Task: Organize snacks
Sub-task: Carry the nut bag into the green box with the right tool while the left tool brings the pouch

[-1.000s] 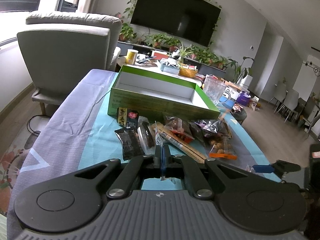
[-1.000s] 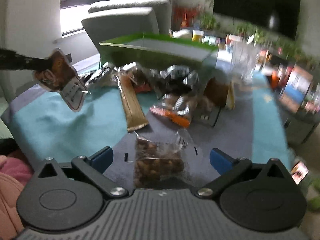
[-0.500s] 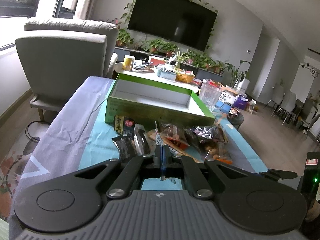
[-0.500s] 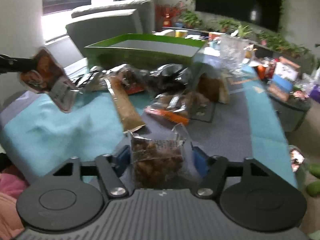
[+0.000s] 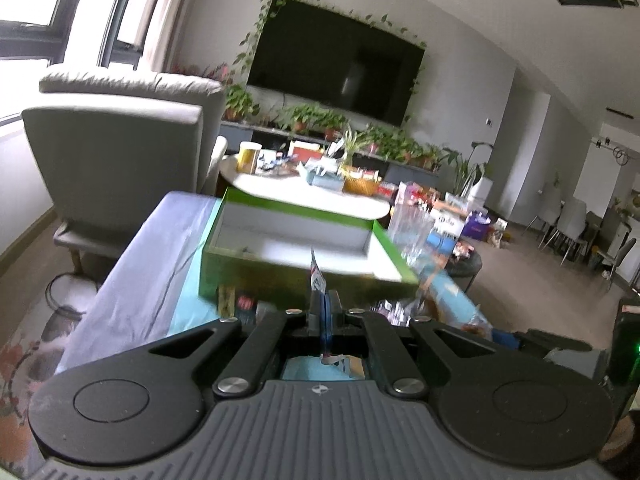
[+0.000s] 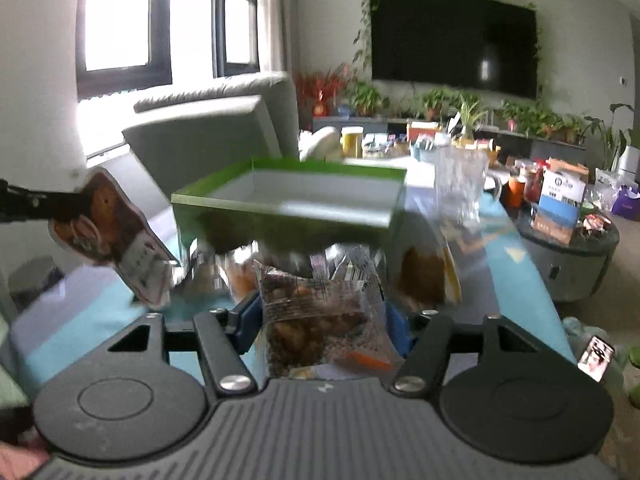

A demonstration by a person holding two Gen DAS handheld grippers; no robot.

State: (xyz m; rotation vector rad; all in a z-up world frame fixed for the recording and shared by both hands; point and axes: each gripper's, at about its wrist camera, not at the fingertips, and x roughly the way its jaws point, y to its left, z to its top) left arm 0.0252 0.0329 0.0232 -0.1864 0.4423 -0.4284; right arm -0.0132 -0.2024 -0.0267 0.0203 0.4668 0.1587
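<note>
Grey armchair (image 5: 120, 148) by bright windows (image 6: 120, 20); vine-framed television (image 5: 332, 64) above potted plants (image 5: 316, 118).

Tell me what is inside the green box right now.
The green box shows a bare white floor and walls in the left wrist view, apart from a small dark speck near its front left corner. Its near wall hides the front strip of the floor, so that part cannot be checked.

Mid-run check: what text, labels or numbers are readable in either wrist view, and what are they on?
None reads clearly.
Packet in the left gripper: the brown snack packet has a white printed panel, too blurred.
Packet in the right gripper: the clear nut packet shows print, smeared.
Blue and white box on the round side table: logo and lines, too small.
</note>
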